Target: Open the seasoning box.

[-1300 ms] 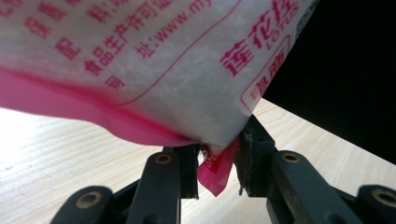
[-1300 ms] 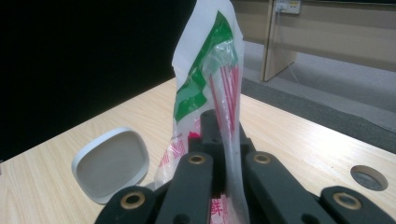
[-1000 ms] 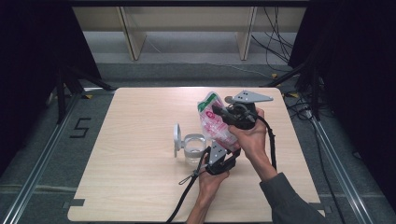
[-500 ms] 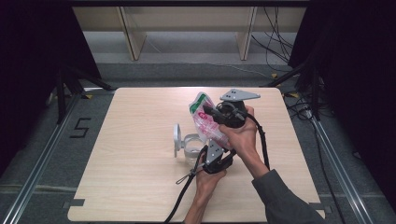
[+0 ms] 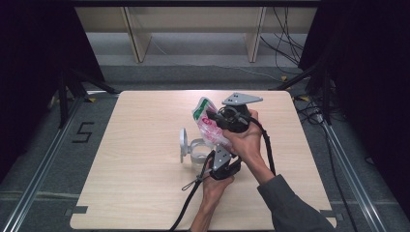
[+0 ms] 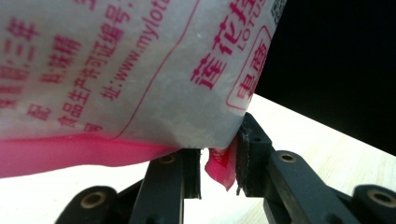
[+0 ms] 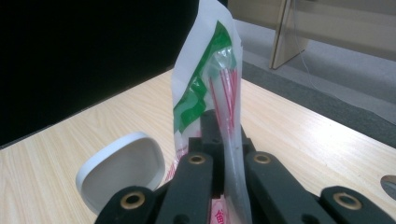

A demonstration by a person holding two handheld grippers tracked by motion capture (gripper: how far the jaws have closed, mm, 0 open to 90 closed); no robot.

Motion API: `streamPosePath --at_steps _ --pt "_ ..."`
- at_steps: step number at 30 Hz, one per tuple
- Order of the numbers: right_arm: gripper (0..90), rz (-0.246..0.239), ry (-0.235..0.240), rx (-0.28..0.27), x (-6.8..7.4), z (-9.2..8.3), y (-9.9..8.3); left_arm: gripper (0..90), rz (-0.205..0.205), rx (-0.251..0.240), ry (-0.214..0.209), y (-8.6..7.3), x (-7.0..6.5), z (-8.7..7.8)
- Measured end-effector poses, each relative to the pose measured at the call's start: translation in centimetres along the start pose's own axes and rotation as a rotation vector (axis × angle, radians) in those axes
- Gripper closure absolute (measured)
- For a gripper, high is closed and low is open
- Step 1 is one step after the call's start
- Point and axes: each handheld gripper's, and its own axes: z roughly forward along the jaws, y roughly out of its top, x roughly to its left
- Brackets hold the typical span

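Note:
A plastic pouch [image 5: 207, 124] with red print, a green top and a pink bottom seam hangs tilted over the middle of the table. My right gripper [image 5: 212, 118] is shut on its upper part; in the right gripper view the jaws pinch the pouch [image 7: 210, 84] flat. My left gripper [image 5: 214, 151] points up from below. In the left gripper view the pouch's [image 6: 140, 70] pink bottom corner [image 6: 219, 165] hangs between my left gripper's [image 6: 215, 168] jaws, touching the right one, with a gap to the left one. A clear jar [image 5: 197, 150] stands under the pouch.
The jar's white lid [image 5: 183, 143] stands open on its left side and also appears in the right gripper view as a white lid [image 7: 121, 170]. The wooden table [image 5: 121, 193] has bare room left and front. Cables trail toward the front edge.
My right gripper has carried the pouch a little to the left, closer over the jar. The left gripper has stayed in place under the pouch.

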Motion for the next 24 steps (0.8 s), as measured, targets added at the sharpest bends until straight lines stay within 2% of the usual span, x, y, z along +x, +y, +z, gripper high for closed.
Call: streamPosePath --at_steps 1,6,7,8,10,11,14,16,24 --pt "90.0 -0.017 0.012 0.014 -0.10 0.02 0.06 73.5 0.003 0.002 0.001 -0.03 0.00 -0.01" --pt "90.0 -0.008 0.007 0.029 0.05 0.30 0.06 73.6 0.001 0.006 -0.004 -0.10 0.10 -0.06" --pt "90.0 -0.022 0.011 0.018 0.08 0.51 0.02 73.7 -0.003 0.007 -0.007 -0.11 0.13 -0.05" --pt "90.0 -0.025 0.011 0.034 0.09 0.45 0.05 73.7 -0.002 0.008 -0.008 -0.11 0.15 -0.05" --pt "90.0 -0.029 0.018 0.032 0.19 0.60 0.03 73.8 -0.003 0.005 -0.009 -0.10 0.17 -0.04" --pt "90.0 -0.017 0.024 0.031 0.34 0.65 0.00 73.8 -0.003 0.004 -0.009 -0.12 0.16 -0.05" --pt "90.0 -0.057 0.018 0.034 0.32 0.72 0.04 73.8 -0.001 0.006 -0.010 -0.09 0.16 -0.08" --pt "90.0 -0.036 0.013 0.033 0.55 0.69 0.00 73.9 -0.032 -0.025 -0.011 -0.11 -0.04 0.03" --pt "90.0 -0.038 0.031 0.058 0.75 0.76 0.00 74.0 -0.029 -0.019 -0.018 -0.12 -0.06 0.04"
